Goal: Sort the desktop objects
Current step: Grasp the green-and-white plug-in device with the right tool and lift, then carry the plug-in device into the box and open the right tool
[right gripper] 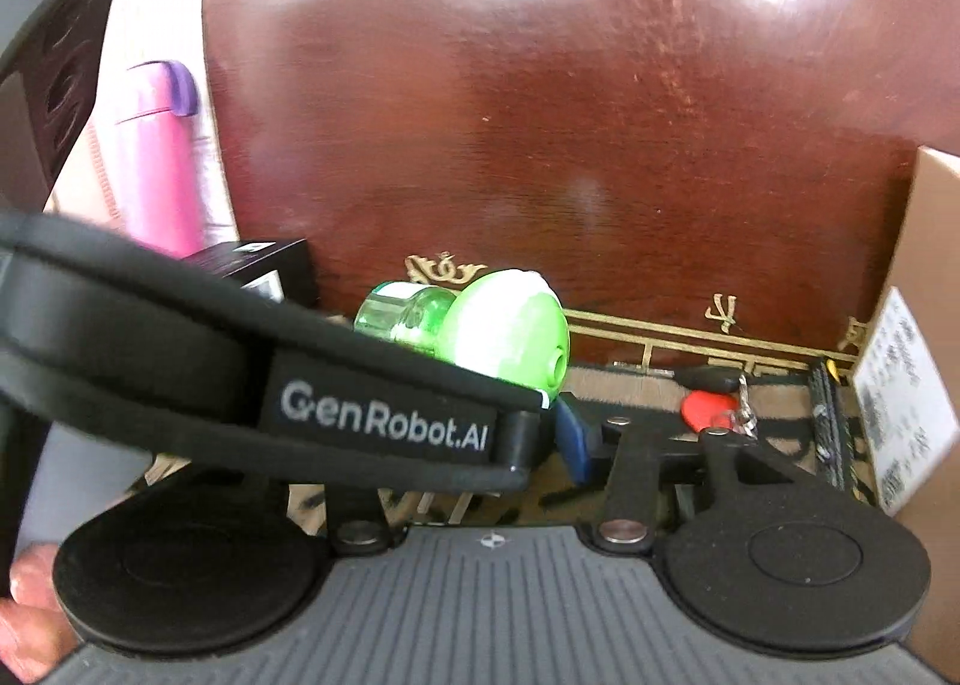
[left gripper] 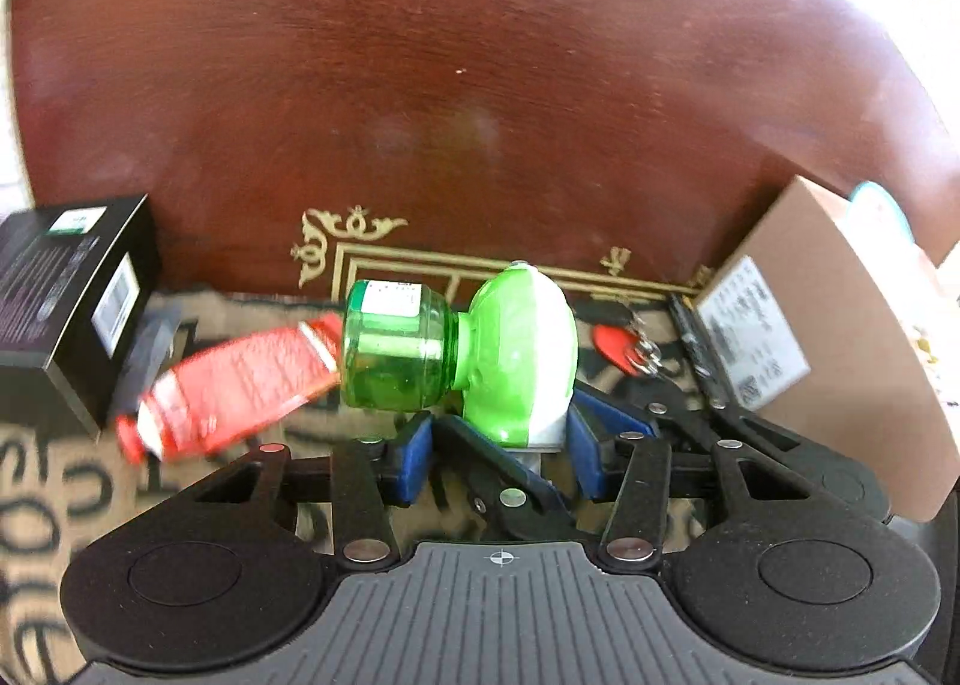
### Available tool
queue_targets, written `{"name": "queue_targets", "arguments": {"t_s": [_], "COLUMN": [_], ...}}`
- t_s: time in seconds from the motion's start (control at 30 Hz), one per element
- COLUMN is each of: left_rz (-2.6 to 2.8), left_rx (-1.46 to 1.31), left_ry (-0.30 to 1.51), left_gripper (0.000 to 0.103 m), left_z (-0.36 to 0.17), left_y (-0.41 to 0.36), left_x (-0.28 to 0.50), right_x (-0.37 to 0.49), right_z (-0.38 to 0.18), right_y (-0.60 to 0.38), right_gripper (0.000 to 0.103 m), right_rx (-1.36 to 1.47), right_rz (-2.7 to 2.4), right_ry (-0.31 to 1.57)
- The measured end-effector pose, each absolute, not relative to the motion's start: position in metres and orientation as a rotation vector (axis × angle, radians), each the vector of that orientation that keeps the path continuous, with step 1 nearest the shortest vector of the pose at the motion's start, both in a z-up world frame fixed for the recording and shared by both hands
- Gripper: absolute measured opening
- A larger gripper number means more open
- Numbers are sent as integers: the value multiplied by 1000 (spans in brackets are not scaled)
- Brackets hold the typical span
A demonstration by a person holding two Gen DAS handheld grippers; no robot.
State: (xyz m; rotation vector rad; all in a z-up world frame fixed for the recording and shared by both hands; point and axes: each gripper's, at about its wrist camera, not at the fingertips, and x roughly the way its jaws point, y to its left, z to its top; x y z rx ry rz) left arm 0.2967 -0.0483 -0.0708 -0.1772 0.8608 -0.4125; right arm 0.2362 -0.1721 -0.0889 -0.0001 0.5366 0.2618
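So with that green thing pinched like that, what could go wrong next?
The left gripper pinches only the narrow white base of the green bottle device, so it might twist or slip out. Its bottle end hangs just over the red tube and could knock it. The right gripper is crowded close behind the left, so they may bump.

You have the bottle (left gripper: 456, 352) between the tube (left gripper: 240, 385) at left and the key fob (left gripper: 618, 346) at right, cardboard box (left gripper: 840, 337) far right.
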Motion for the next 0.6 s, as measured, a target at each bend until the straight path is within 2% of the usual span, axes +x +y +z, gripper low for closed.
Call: {"name": "queue_targets", "arguments": {"t_s": [0.6], "left_rz": [-428], "left_rx": [-147], "left_ry": [812], "left_gripper": [49], "left_z": [-18], "left_y": [-80], "left_x": [138], "right_x": [70], "right_z": [-47], "right_y": [-185], "right_gripper": [50], "right_rx": [10], "right_rz": [202], "right_ry": [451]}}
